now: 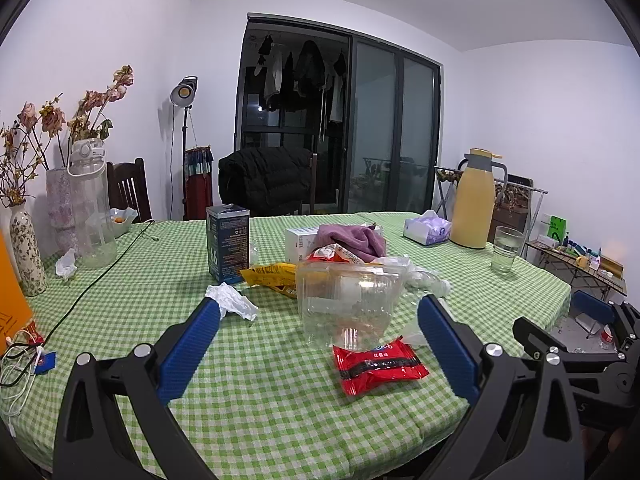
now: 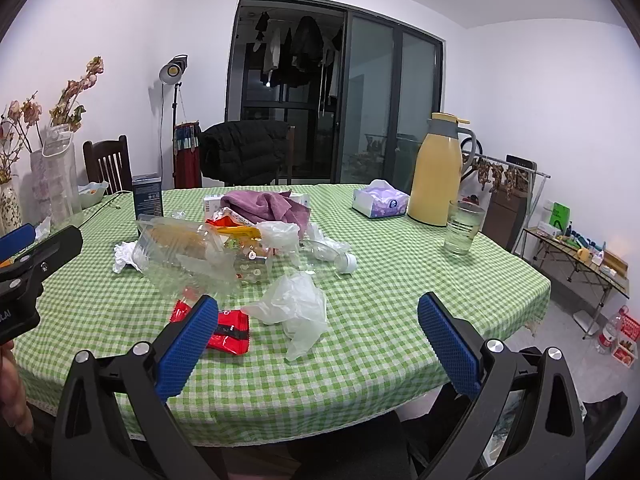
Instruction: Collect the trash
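Trash lies on the green checked tablecloth (image 1: 260, 400). In the left wrist view I see a clear plastic container (image 1: 346, 304), a red snack wrapper (image 1: 378, 366), a yellow wrapper (image 1: 270, 276) and a crumpled white tissue (image 1: 234, 300). My left gripper (image 1: 318, 312) is open and empty, just short of the container. In the right wrist view my right gripper (image 2: 318, 312) is open and empty above a crumpled clear plastic bag (image 2: 298, 308), with the red wrapper (image 2: 228, 330) behind its left finger, the clear container (image 2: 184, 258) and a plastic bottle (image 2: 332, 258) beyond.
A purple cloth (image 2: 268, 206) lies on white boxes. A yellow thermos (image 2: 436, 172), a glass of water (image 2: 462, 228), a tissue pack (image 2: 380, 200), a dark carton (image 1: 228, 242), vases (image 1: 26, 252) and a cable (image 1: 92, 284) also sit on the table. The left gripper shows at left (image 2: 28, 264).
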Action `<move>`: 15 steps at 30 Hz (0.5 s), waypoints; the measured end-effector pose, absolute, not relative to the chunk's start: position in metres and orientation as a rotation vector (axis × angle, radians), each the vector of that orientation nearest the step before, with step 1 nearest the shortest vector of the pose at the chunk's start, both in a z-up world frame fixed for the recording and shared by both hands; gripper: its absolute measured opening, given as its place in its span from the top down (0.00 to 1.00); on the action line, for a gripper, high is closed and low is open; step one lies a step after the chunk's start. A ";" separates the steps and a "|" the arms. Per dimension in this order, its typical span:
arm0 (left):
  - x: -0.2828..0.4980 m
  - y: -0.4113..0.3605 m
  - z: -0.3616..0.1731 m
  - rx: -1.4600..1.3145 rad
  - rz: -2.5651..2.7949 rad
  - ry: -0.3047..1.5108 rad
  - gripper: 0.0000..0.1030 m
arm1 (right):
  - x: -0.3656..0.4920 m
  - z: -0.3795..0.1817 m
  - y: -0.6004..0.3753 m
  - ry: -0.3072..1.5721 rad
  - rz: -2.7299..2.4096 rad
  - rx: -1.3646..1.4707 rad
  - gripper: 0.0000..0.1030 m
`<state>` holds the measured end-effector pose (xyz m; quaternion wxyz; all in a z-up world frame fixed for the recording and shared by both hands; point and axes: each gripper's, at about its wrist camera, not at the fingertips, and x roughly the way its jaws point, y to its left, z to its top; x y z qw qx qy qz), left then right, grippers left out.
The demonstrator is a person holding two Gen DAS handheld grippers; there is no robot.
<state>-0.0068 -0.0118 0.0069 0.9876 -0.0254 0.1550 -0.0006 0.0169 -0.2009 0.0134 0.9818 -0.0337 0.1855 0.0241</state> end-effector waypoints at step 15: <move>-0.004 -0.013 0.004 -0.050 -0.005 0.325 0.07 | 0.019 0.012 -0.204 0.373 0.040 -0.062 0.07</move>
